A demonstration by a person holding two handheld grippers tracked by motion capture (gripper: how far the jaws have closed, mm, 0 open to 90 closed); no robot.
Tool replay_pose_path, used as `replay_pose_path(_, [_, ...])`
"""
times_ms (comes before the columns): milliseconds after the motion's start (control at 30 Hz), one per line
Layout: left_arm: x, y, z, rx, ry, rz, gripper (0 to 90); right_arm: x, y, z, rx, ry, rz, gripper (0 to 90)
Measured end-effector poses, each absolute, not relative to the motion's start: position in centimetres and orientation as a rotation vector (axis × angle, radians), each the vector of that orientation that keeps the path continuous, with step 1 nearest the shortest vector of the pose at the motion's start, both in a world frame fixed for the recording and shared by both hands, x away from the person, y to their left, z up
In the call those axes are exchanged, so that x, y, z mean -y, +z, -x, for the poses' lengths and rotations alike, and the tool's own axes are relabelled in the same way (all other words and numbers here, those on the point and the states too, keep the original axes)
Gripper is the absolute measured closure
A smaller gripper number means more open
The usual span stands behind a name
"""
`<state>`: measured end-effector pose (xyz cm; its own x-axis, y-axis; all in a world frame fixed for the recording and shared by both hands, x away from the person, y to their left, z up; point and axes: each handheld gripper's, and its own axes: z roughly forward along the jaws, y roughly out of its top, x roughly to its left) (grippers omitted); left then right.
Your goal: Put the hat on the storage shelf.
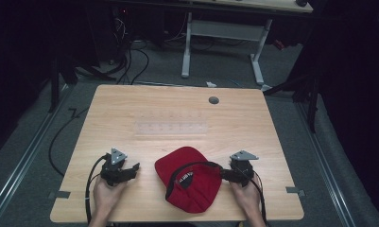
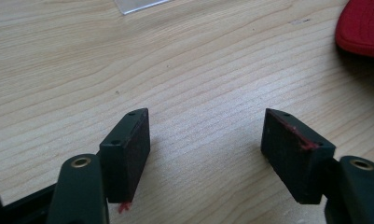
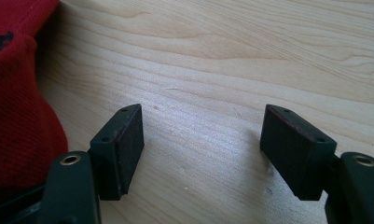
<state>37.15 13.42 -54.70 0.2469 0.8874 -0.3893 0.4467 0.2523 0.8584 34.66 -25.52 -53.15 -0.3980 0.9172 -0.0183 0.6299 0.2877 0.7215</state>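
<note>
A red cap [image 1: 189, 182] with a black lining and white lettering lies at the front middle of the wooden table [image 1: 130, 104]. My left gripper [image 1: 134, 167] rests on the table a short way left of the cap, pointing toward it. In the left gripper view its jaws [image 2: 205, 135] stand open over bare wood, and the cap's red edge [image 2: 362, 25] shows at the upper right. My right gripper [image 1: 223, 174] sits at the cap's right edge. In the right gripper view it [image 3: 203, 130] is open with only wood between the pads, and the cap [image 3: 17, 93] lies just left of the left jaw.
A clear plastic strip [image 1: 170, 127] lies flat across the table's middle, and its corner [image 2: 138, 4] shows in the left gripper view. A grey grommet [image 1: 213, 100] sits near the far edge. A white-legged desk [image 1: 222, 33] and cables stand on the floor beyond.
</note>
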Motion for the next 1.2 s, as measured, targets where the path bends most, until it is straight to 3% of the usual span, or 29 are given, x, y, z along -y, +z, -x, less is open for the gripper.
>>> replay_pose_path(567, [-13.4,-54.7,-37.2,-1.373,0.473,-1.373,30.5,25.7,-53.1,-34.6,-2.128,0.902,-1.392,32.6])
replay_pose_path(767, [-13.4,-54.7,-37.2,-1.373,0.474,-1.376,30.5,26.5,-53.0,-34.7,-2.106,0.941,-1.436,41.2])
replay_pose_path(1200, [-13.4,-54.7,-37.2,-1.379,0.478,-1.370,29.8,27.9,-49.9,-32.3,-2.030,1.084,-1.413,44.1])
